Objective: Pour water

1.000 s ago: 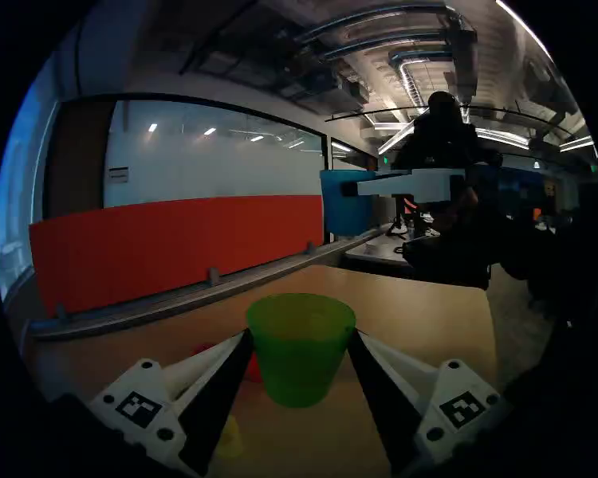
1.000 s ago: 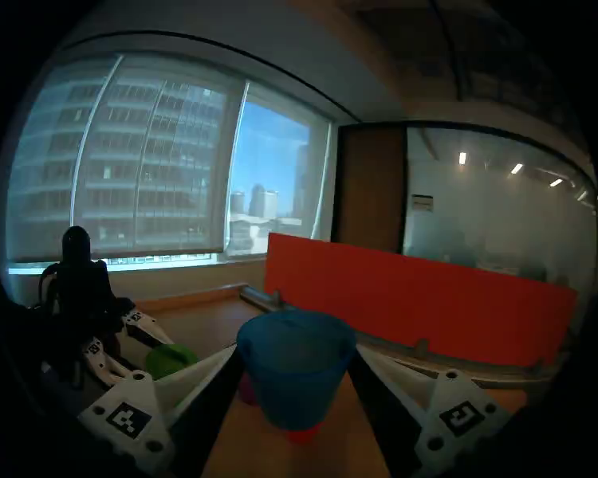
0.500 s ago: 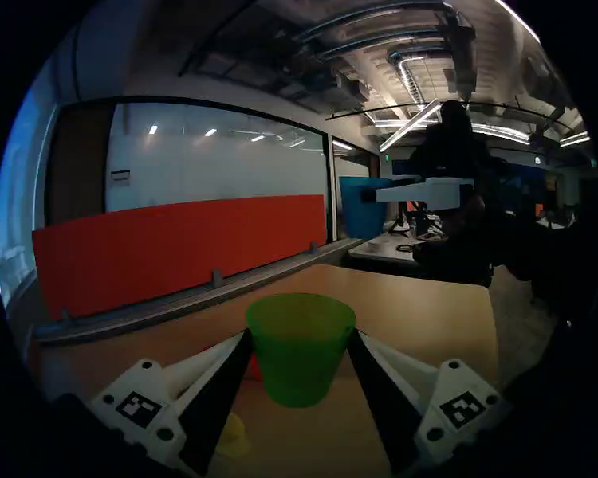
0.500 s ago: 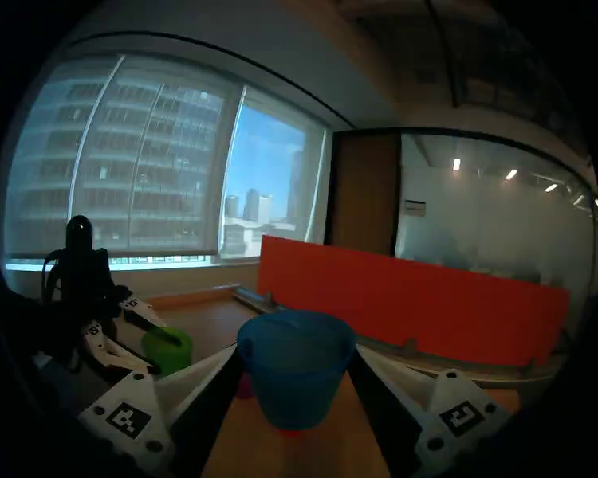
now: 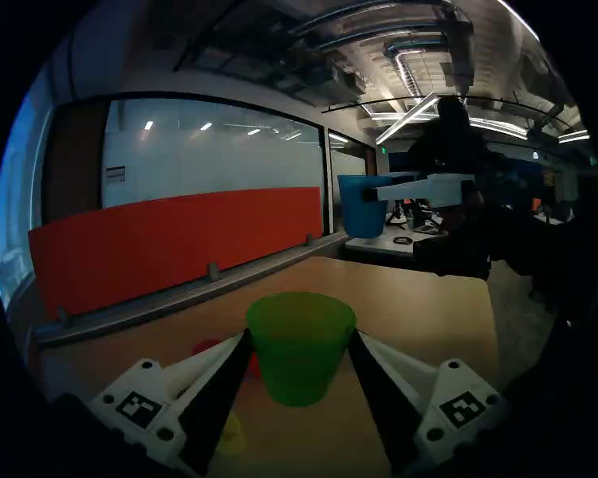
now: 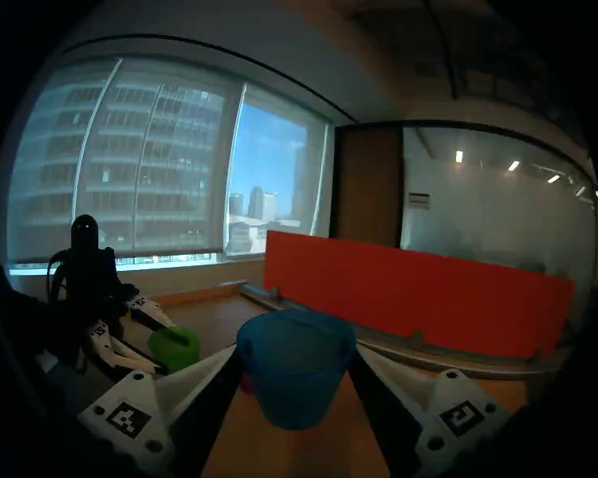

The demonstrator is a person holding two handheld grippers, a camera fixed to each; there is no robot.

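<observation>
The left hand-held gripper [image 5: 300,338] is clamping an upright green cup [image 5: 300,354] between both fingers over the worktop [image 5: 411,295]. The right hand-held gripper [image 6: 296,354] is likewise clamping an upright blue cup [image 6: 296,378], well apart.

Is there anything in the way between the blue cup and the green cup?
Nothing visible is. In the left gripper view the blue cup hangs in open air, up and to the right of the green cup. A red thing and a yellow thing sit low beside the green cup, not between.
</observation>
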